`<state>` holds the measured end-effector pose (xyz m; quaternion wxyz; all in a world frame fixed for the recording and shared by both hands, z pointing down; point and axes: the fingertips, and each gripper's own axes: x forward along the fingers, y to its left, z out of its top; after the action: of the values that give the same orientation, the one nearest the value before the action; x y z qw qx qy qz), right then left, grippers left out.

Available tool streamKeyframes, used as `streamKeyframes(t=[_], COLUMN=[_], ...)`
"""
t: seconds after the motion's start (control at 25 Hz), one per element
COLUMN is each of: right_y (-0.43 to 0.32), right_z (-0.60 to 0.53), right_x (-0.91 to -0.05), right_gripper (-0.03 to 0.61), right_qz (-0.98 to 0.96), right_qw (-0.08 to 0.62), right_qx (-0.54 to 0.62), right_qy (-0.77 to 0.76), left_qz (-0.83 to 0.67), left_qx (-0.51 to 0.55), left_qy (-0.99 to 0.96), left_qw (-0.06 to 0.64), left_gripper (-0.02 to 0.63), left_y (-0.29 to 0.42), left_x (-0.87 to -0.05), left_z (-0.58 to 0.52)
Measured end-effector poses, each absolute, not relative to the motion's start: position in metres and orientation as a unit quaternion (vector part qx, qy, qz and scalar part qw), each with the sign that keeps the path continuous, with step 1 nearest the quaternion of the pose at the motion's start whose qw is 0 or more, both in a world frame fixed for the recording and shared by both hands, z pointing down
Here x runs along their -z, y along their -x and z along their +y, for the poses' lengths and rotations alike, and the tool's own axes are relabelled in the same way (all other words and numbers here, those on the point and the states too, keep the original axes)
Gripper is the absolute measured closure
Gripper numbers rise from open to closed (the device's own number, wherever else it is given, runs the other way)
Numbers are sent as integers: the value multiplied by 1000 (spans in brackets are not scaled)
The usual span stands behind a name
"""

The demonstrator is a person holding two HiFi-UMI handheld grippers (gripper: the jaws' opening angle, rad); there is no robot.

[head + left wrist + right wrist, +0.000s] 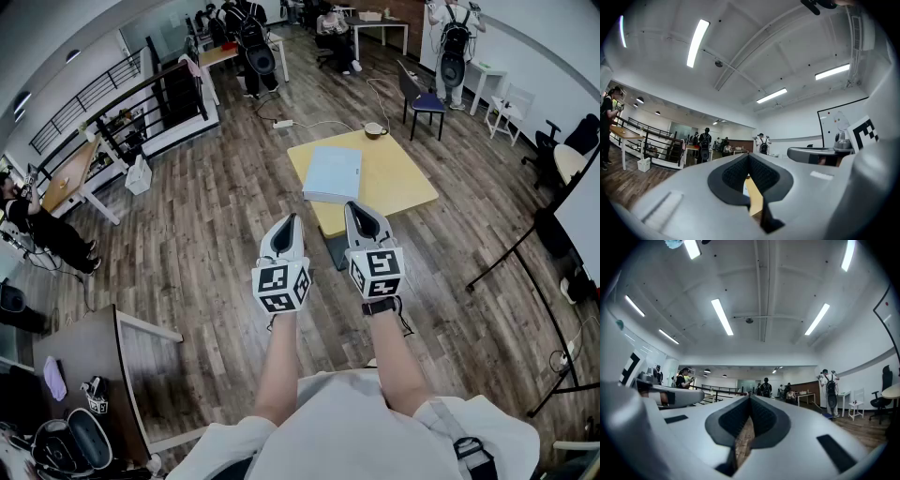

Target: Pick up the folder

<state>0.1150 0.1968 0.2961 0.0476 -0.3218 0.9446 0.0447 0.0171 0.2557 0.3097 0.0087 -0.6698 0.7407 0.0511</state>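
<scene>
A pale blue folder (333, 173) lies flat on a small yellow table (398, 178) ahead of me. My left gripper (287, 225) and my right gripper (356, 214) are held side by side in the air, short of the table's near edge, both pointing roughly level toward it. Each has its jaws shut with nothing between them. In the left gripper view a sliver of the yellow table (755, 198) shows through the slit of the closed left gripper (749, 158). The right gripper (750, 401) looks across the room, with wood floor (744, 440) in its slit.
A round cup (375, 129) sits at the table's far corner. A chair with a blue seat (424, 98) stands beyond it. People with backpacks (454, 45) stand near desks at the back. A brown desk (89, 366) is at my near left, a whiteboard stand (562, 234) at my right.
</scene>
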Motion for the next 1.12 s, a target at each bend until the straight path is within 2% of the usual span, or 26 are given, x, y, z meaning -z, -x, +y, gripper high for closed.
streamKeyframes(t=[0.44,0.72,0.96,1.12], right_y=[-46,8,43,53], right_z=[254,251,203,128], right_x=[-308,-323,-343,-327], right_gripper=[568,566,566,567], right_qz=[959,967,970,963], right_qw=[25,26,22,42], right_qx=[-74,-45,-29,-25], right_qy=[272,250,240,266], left_qz=[769,791,786,763], left_qx=[-62,-67,-57,-36], left_qy=[637,607,615,645], left_qw=[5,-11,-27,-6], left_gripper=[604,604,604,604], left_y=[36,88,112,119], left_x=[-325,-335,-355,-336], left_z=[319,328,268,185])
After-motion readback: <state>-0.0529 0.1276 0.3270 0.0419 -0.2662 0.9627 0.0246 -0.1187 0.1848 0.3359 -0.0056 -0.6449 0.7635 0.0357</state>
